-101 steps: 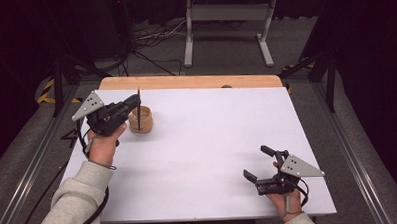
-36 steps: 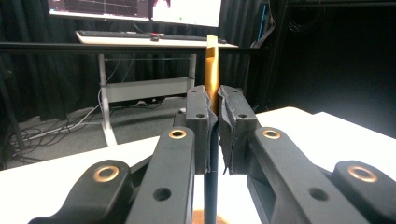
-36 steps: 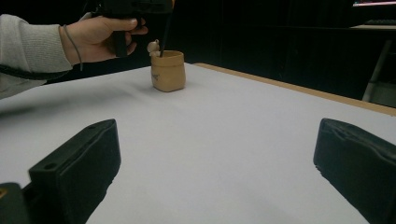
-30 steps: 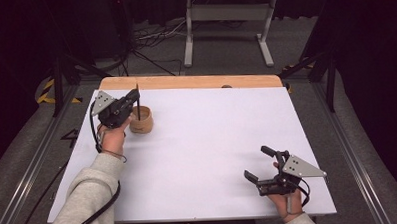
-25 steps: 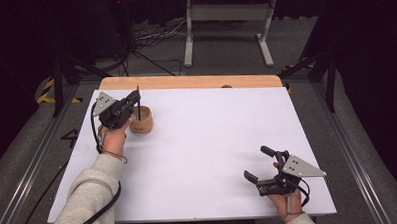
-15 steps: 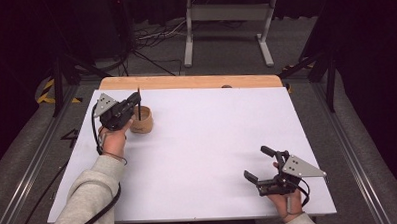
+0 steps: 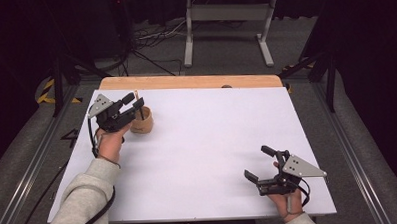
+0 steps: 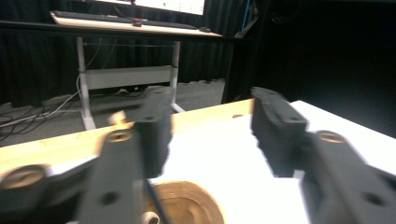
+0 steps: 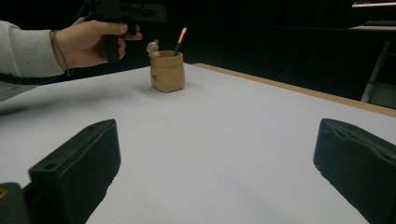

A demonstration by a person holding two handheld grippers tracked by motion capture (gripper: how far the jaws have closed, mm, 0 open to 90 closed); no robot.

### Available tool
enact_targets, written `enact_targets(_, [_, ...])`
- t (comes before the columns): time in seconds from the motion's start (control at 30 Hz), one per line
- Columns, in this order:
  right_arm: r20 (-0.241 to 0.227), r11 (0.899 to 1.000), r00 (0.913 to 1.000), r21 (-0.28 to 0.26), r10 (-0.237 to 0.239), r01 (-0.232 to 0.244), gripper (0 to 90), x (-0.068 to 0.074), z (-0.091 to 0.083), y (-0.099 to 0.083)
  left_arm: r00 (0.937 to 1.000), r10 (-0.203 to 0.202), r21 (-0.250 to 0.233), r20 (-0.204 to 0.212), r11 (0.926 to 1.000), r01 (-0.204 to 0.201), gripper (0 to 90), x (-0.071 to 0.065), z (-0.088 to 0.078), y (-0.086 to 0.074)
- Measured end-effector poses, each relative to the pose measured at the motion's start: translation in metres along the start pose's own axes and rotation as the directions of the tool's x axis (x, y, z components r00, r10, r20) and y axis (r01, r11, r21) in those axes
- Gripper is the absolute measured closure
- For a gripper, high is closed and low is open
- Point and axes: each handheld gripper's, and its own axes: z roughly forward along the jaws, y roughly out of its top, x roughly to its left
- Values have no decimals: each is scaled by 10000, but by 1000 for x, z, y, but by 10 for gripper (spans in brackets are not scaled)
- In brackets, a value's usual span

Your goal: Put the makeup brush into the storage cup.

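Observation:
A small tan cup (image 7: 142, 125) stands on the white table (image 7: 212, 141) at the far left. A dark pencil (image 7: 140, 112) stands in it, its orange end up. My left gripper (image 7: 134, 100) hovers just above the cup (image 8: 187, 207). Its jaws have just been opening and now stand apart, with the pencil's top loose beside one pad, not pressed. In the right gripper view the cup (image 9: 167, 71) and pencil (image 9: 180, 41) sit far off under the left gripper (image 9: 126, 11). My right gripper (image 7: 258, 162) rests open near the front right edge, nothing between its fingers (image 9: 74, 172).
A small pale figure (image 9: 153, 46) sits on the cup's rim. A bare wooden strip (image 7: 185, 82) runs along the table's far edge. Beyond it are a metal desk frame (image 7: 228, 13) and floor cables (image 7: 149, 36). A sleeve (image 7: 84, 196) lies along the left side.
The left gripper's jaws have opened and let go of the pencil, which now stands in the cup. Neither hand has shifted; the right gripper is unchanged.

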Motion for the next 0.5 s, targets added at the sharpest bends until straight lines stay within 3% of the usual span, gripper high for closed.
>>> enact_targets(0.1, [115, 10000, 9999, -69, 10, -9, 7, -2, -2, 3, 9992, -381, -41, 109, 9993, 381, 269, 1, -3, 2])
enact_targets(0.2, [210, 10000, 9998, -80, 8, -6, 6, -5, -3, 5, 9987, -460, 12, 198, 9989, 460, 186, 2, -6, 3])
enact_targets(0.5, [238, 9997, 9996, 170, -176, 172, 5, -16, -3, 14, 9933, -602, 146, 987, 9981, 591, 77, -4, -23, 14])
